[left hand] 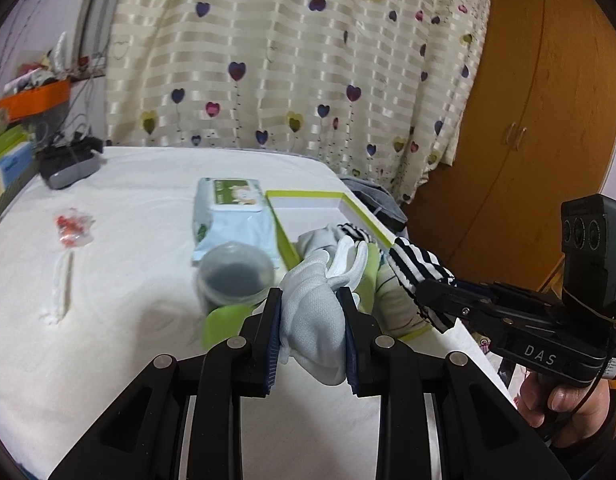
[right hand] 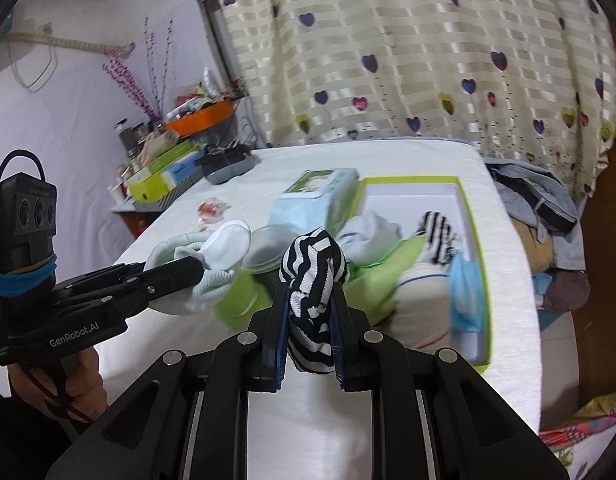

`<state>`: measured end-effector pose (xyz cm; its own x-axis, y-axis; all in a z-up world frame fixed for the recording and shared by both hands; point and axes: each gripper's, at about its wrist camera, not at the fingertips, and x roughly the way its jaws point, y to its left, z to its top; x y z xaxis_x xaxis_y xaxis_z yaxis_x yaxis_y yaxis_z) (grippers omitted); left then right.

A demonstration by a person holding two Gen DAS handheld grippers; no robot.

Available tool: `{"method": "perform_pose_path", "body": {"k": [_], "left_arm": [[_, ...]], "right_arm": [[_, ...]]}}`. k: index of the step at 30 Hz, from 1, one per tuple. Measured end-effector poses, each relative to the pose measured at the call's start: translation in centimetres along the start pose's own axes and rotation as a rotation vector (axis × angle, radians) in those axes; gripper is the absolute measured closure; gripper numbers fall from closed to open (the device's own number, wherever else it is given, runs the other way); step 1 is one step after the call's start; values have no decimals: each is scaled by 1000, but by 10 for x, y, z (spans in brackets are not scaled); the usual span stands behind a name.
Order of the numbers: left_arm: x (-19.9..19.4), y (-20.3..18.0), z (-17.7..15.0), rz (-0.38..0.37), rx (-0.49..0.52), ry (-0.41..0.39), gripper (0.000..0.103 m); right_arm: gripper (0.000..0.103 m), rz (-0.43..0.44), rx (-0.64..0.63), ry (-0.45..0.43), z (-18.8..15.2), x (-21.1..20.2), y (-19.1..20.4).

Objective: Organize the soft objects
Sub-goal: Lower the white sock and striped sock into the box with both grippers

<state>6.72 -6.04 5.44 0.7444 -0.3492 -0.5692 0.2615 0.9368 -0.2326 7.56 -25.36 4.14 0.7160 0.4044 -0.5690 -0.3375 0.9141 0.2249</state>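
My left gripper [left hand: 312,294] is shut on a white sock [left hand: 313,312], which bulges between its blue pads and hangs above the white table. The same white sock [right hand: 218,256] shows in the right wrist view, at the tip of the left gripper [right hand: 198,266]. My right gripper [right hand: 309,286] is shut on a black-and-white striped sock [right hand: 312,276]. That striped sock [left hand: 417,268] also appears in the left wrist view, pinched by the right gripper [left hand: 421,292]. Behind both lies a white box with a green rim [right hand: 469,208] holding a pale sock [right hand: 373,230], another striped sock [right hand: 439,232] and green cloth.
A pack of wet wipes [left hand: 232,216] and a clear round tub [left hand: 236,276] stand left of the box. A small packet of red sweets [left hand: 72,228] lies at the left, a dark device [left hand: 68,164] at the back left. Clothes [right hand: 535,196] are heaped beyond the table's right edge.
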Motion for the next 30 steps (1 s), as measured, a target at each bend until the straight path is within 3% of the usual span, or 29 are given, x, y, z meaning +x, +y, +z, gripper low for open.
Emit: {"method": "perform_pose_path", "body": {"k": [16, 30], "left_arm": [[59, -32, 56, 11, 67, 25, 78], [134, -32, 96, 67, 83, 128, 78]], "right_arm": [[84, -68, 51, -16, 39, 29, -61], [84, -100, 65, 39, 69, 74, -102]]}}
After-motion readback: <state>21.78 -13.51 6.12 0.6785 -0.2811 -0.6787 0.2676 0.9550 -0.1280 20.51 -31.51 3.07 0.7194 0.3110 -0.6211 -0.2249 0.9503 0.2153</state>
